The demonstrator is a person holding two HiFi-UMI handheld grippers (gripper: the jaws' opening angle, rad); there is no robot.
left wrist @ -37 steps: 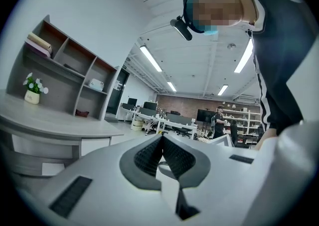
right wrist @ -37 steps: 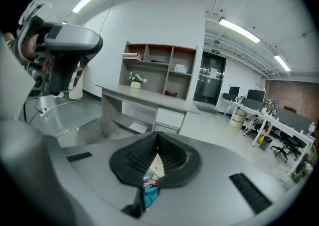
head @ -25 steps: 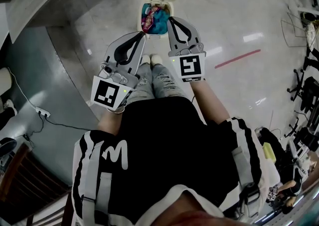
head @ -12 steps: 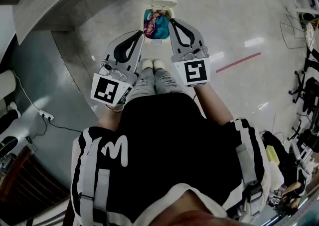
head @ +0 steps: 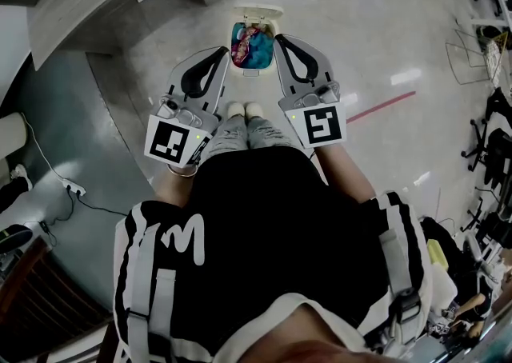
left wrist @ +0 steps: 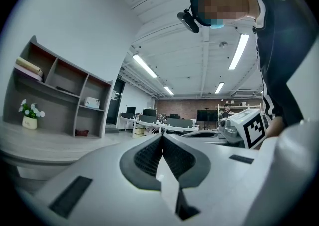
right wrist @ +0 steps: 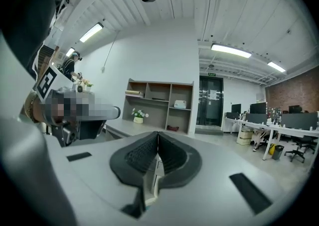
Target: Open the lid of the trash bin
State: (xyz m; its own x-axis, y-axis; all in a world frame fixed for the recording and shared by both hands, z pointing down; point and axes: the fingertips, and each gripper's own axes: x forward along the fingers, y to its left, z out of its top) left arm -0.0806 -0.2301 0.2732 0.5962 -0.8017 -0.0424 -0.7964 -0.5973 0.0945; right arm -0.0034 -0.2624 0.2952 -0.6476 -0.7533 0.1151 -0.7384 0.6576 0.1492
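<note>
I read both grippers as held level at waist height and pointing forward, not down, which is a carry posture rather than a reach. The left gripper [head: 226,51] is clenched on nothing, its pads pressed together. The right gripper [head: 278,37] is likewise closed and empty. Past the wearer's shoes [head: 244,109], the trash bin [head: 250,73] stands on the floor, well below the tips. Its lid [head: 257,11] is tilted back on the far side, exposing blue and pink waste — I judge the task done. No brand or label is legible; only the square markers on the gripper cubes show.
</note>
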